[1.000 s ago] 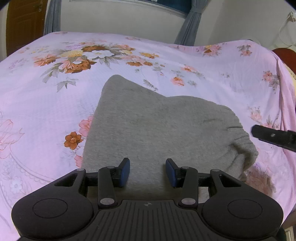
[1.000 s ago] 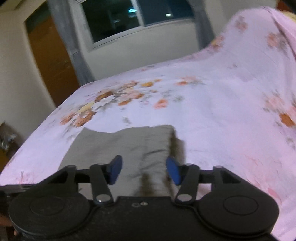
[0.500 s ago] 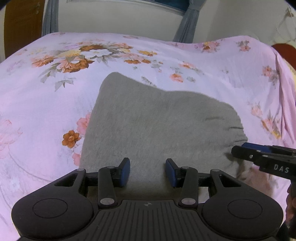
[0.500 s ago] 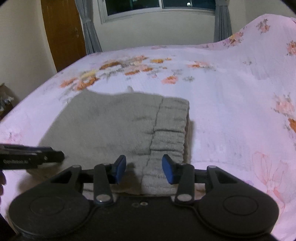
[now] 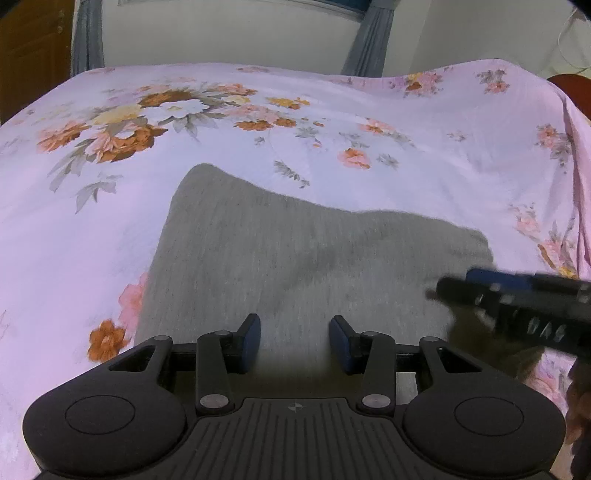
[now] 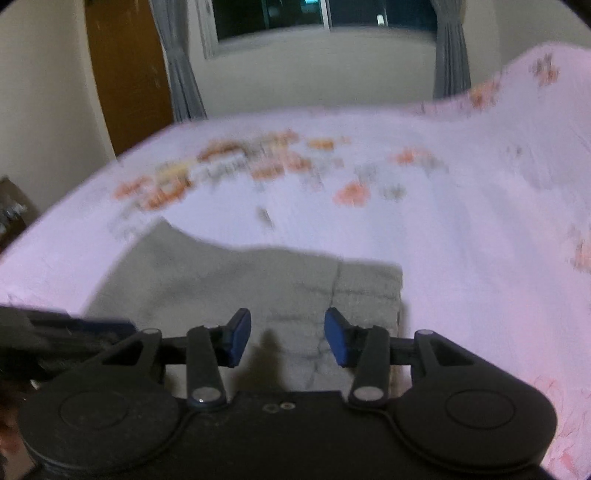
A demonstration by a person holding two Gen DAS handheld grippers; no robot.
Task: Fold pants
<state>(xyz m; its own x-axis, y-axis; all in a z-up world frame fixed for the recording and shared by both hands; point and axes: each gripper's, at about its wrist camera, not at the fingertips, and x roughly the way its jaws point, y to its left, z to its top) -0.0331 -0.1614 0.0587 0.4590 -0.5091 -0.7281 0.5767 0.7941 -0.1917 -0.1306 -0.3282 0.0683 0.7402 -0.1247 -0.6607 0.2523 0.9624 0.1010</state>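
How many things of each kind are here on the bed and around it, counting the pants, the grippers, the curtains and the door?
Grey pants, folded on the flowered bedsheet: 1
Grippers: 2, the left gripper and the right gripper, fingers apart, nothing between them
Grey curtains: 2
Wooden door: 1
Total: 6

Pink floral bedsheet, grey curtains, dark window, wooden door.

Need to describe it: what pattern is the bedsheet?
Pink bedsheet with orange floral print, clearest in the left wrist view.
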